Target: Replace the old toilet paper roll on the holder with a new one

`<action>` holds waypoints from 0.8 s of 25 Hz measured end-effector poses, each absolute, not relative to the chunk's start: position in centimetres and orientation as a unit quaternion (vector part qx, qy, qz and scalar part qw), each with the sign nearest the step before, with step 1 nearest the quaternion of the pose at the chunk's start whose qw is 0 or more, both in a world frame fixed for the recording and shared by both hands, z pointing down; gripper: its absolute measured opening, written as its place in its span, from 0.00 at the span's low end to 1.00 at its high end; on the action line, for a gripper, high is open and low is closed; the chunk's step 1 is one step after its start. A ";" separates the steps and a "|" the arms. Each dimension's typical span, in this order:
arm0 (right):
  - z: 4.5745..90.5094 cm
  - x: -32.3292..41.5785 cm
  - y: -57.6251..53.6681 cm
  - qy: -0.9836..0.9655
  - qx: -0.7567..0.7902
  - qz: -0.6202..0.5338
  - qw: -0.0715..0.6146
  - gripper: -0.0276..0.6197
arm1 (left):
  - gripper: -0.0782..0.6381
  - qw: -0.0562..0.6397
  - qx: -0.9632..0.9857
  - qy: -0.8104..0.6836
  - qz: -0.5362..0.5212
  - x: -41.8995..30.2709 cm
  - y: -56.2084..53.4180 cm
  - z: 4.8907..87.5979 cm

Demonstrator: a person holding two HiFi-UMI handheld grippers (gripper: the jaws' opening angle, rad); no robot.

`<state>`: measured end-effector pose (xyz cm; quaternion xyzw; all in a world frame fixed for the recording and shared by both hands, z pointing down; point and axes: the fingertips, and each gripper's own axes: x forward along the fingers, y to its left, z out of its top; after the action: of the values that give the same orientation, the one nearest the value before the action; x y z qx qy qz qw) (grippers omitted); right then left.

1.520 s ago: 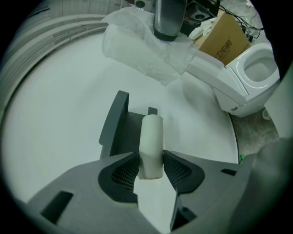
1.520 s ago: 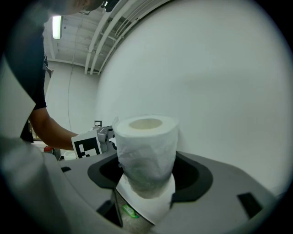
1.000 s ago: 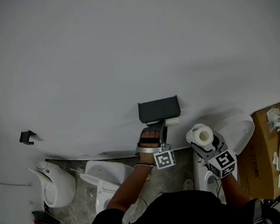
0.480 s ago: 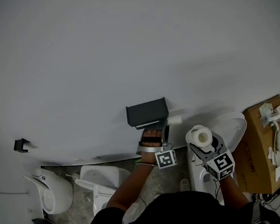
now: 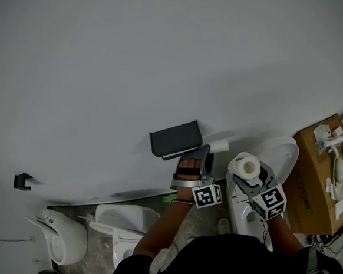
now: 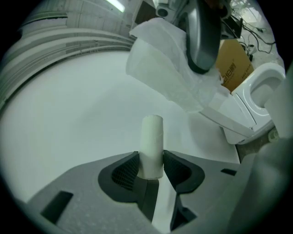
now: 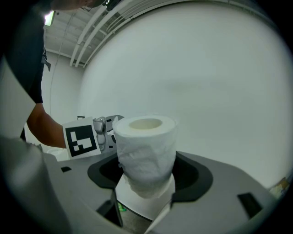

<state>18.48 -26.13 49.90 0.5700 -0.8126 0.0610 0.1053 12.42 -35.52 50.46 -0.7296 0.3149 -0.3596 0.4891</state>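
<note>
Toilet paper rolls: one full roll [image 5: 245, 166], one bare tube [image 5: 219, 146].

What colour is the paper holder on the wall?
The holder is dark grey, clearest in the head view.

A storeroom or mock-up for bathroom fixtures: unplumbed toilets [image 5: 64, 236] stand along a bare white wall [image 5: 153, 58] with a paper holder [image 5: 174, 139], beside a cardboard box [image 5: 310, 175] of fittings

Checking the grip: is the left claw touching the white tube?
Touching. In the left gripper view, the left claw presses on both sides of the white tube, with no gap showing.
</note>
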 end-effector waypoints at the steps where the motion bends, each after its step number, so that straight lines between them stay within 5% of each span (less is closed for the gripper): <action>1: 49.9 18.4 -26.2 -0.812 0.571 0.062 0.105 0.50 | 0.34 0.479 -0.739 0.319 -0.350 12.6 -35.3 50.1; 20: 49.0 16.1 -26.7 -0.815 0.569 0.063 0.095 0.50 | 0.34 0.069 -0.919 0.387 0.025 5.3 -32.5 40.8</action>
<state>16.10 -26.69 49.04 0.5687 -0.8146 0.0630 0.0951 5.34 -32.48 40.82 -0.9192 0.3868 0.0251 0.0690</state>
